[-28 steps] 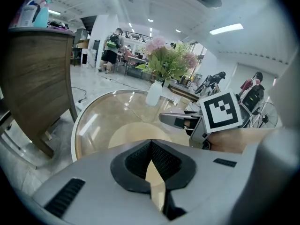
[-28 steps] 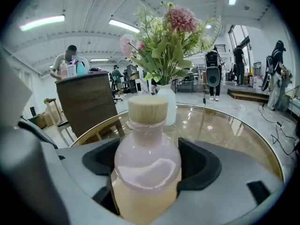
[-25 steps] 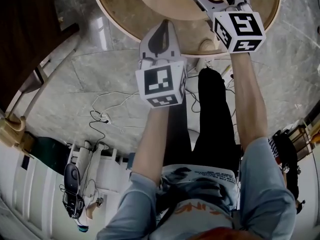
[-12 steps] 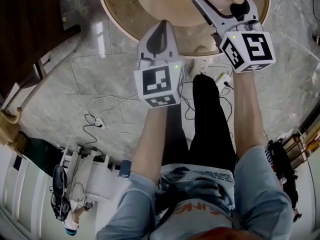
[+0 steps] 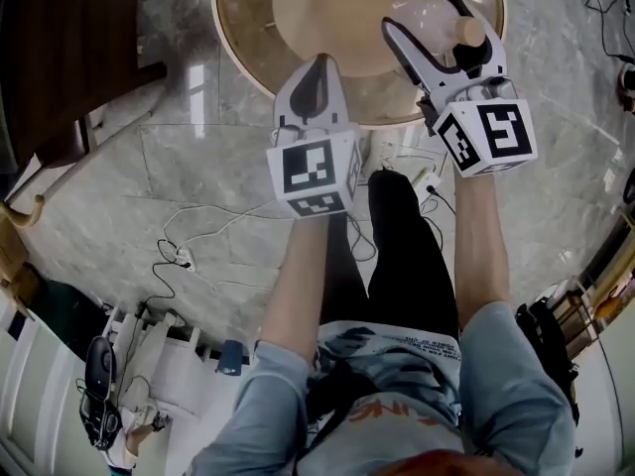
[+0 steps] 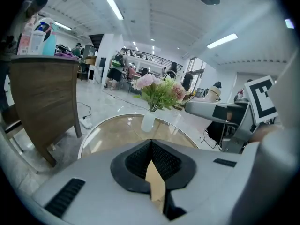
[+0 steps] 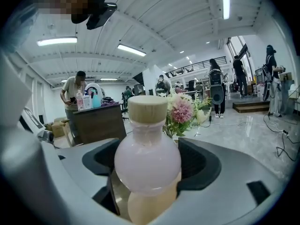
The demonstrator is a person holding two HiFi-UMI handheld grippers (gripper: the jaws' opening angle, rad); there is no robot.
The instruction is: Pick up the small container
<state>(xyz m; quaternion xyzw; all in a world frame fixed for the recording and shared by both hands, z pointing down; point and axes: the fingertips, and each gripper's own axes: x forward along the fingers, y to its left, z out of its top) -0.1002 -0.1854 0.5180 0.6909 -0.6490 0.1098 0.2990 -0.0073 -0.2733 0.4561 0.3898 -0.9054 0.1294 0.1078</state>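
The small container (image 5: 429, 15) is a pale pink bulb-shaped bottle with a wooden cap (image 5: 470, 33). My right gripper (image 5: 437, 26) is shut on it over the round glass table (image 5: 243, 43). In the right gripper view the container (image 7: 147, 153) fills the gap between the black pads (image 7: 199, 165), with its cap (image 7: 148, 108) pointing up. My left gripper (image 5: 317, 72) hovers at the table's near edge. Its jaws are shut with nothing in them, and the left gripper (image 6: 151, 149) shows its pads meeting in its own view.
A vase of pink flowers (image 6: 157, 92) stands on the glass table (image 6: 117, 132). A dark wooden cabinet (image 5: 60, 58) stands to the left. Cables (image 5: 198, 241) trail over the marble floor below. A lighter round disc (image 5: 332, 8) lies under the table's middle. People stand far behind.
The right gripper keeps its hold on the container and has come slightly lower in the head view, toward the table's near edge. The left gripper has hardly moved.
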